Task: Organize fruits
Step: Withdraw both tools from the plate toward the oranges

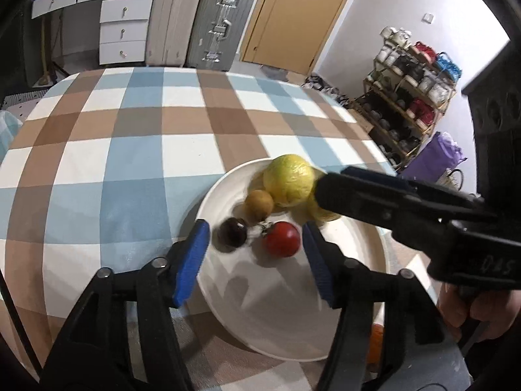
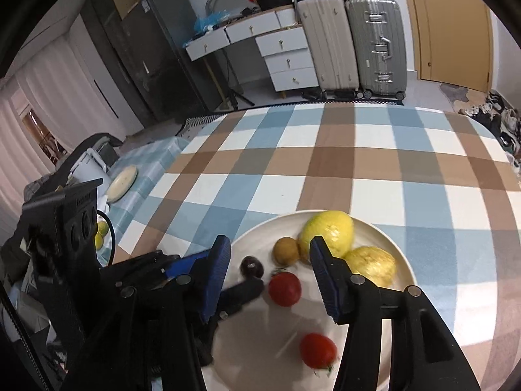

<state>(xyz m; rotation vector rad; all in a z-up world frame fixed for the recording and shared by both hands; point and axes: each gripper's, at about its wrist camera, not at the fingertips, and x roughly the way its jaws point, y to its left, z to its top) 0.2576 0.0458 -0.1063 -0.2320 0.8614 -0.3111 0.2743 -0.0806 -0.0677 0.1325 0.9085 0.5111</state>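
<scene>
In the left wrist view, the left tool (image 1: 255, 228) is held spread over the near part of a white plate (image 1: 286, 325) on the checked worktop (image 1: 130, 137), with nothing pinched. Just ahead of its blue fingers (image 1: 192, 260) lie a dark plum (image 1: 232, 235) and a red tomato (image 1: 282, 239); beyond them sit a small brown fruit (image 1: 259, 204) and a large yellow fruit (image 1: 288, 181). The right tool's black body crosses in from the right and hides part of another yellow fruit.

In the right wrist view, the right tool (image 2: 270, 251) is likewise spread and empty above the same plate (image 2: 260, 352). A tomato (image 2: 284, 288) lies between its fingers, a second tomato (image 2: 317, 349) sits nearer and looks blurred, and a wrapped yellow fruit (image 2: 371, 265) is touching the large yellow one (image 2: 327, 233).

The gathering step seems nearly complete, since every fruit clearly seen is on the plate. Any next move would call for a gentle, centred closure on a round fruit that may roll.
</scene>
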